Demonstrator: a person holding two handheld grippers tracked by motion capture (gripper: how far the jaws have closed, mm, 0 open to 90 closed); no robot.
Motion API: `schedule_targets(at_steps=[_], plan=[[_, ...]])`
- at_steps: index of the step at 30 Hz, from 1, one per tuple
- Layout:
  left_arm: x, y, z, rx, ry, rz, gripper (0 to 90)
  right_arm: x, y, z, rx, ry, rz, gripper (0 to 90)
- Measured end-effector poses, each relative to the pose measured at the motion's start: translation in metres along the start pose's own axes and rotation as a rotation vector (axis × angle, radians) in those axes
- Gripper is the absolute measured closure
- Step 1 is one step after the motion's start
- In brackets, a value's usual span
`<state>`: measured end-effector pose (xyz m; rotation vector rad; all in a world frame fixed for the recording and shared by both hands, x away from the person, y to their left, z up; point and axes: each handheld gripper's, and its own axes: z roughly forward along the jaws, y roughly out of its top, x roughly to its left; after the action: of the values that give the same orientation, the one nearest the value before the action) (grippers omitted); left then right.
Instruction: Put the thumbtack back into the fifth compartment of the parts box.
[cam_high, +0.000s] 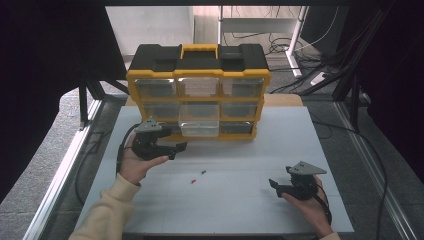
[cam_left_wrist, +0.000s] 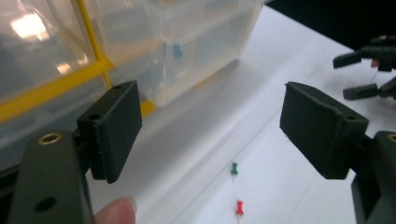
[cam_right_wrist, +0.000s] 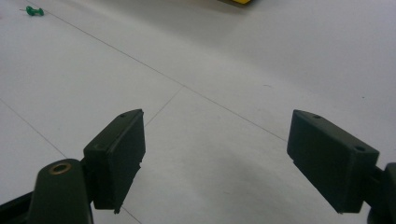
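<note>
**A:** Looks like pin pickup hasn't started. Left gripper (cam_high: 176, 149) hanging just in front of the yellow organizer (cam_high: 199, 90), jaws spread wide, nothing between them. Middle bottom drawer (cam_high: 200, 120) pulled out, something blue inside, too blurry to name.

**B:** And the pins?

**A:** Green pin (cam_left_wrist: 234, 168) and red pin (cam_left_wrist: 239, 207) lying loose on the white table (cam_high: 240, 200), near each other, roughly midway between both hands. Right gripper (cam_high: 276, 186) resting low at the right, also spread open and empty, aimed toward them.

**B:** Next move?

**A:** Probably dropping a gripper over one pin, closing carefully on the head. Tiny and roll-prone, so easy to knock away. Then over to that open drawer.
</note>
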<state>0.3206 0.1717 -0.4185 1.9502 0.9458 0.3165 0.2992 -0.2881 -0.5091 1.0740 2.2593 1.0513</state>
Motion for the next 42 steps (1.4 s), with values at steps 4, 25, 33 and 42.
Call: schedule_targets(at_steps=[4,25,33,42], plan=[[-0.003,-0.010,0.007,0.043,-0.001,0.004,21.1,0.000,0.000,0.000,0.001,0.003,0.000,19.2],[-0.014,-0.042,0.043,0.214,-0.030,0.027,22.2,0.000,0.000,0.001,0.003,0.005,-0.001,19.2],[-0.016,-0.048,0.059,0.296,-0.058,0.049,22.3,0.000,0.000,0.001,0.006,0.004,0.000,19.2],[-0.023,-0.054,0.076,0.384,-0.069,0.095,22.2,0.000,0.000,0.001,0.008,0.008,0.000,19.2]])
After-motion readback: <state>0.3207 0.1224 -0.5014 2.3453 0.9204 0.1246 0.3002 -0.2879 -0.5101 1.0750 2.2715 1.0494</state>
